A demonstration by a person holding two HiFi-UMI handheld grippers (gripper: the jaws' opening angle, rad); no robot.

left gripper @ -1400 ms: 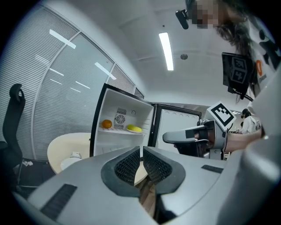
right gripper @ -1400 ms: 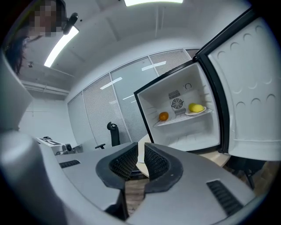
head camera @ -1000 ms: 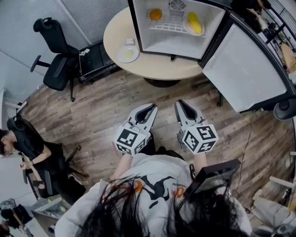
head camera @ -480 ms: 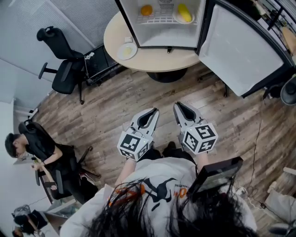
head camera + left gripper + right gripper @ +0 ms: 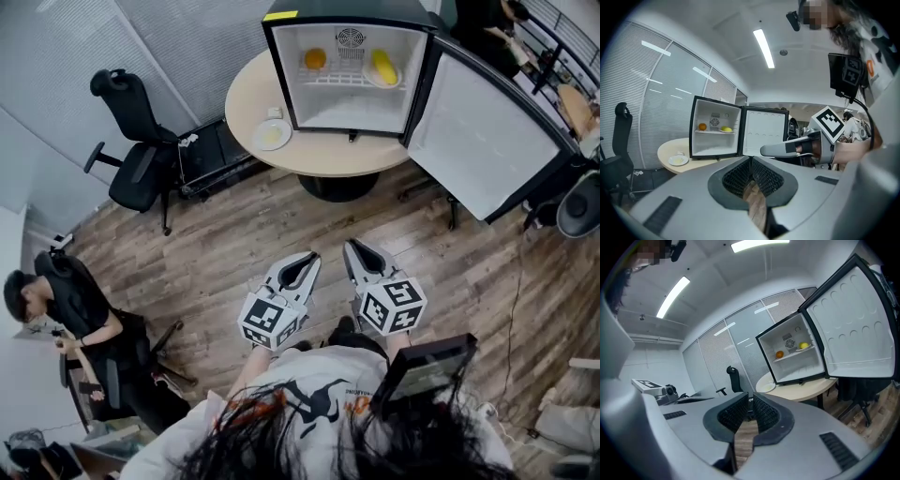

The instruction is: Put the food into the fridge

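Note:
A small black fridge (image 5: 349,66) stands open on a round table (image 5: 319,150), its door (image 5: 483,141) swung out to the right. On its shelf lie an orange (image 5: 315,58) and a yellow food on a plate (image 5: 382,67). My left gripper (image 5: 306,260) and right gripper (image 5: 353,248) hang side by side over the wooden floor, well short of the table, both shut with nothing in them. The left gripper view shows the fridge (image 5: 716,132) and orange (image 5: 702,126) beyond my left gripper (image 5: 751,160). In the right gripper view the fridge (image 5: 797,357) lies beyond my right gripper (image 5: 751,403).
A small plate (image 5: 272,135) with something pale yellow sits on the table left of the fridge. A black office chair (image 5: 141,159) stands at the left. A seated person (image 5: 70,309) is at the far left. Chairs and cables stand right of the fridge door.
The view has pulled back from the fridge, so all of it now shows. Both grippers stay side by side, shut and empty, a little nearer my body.

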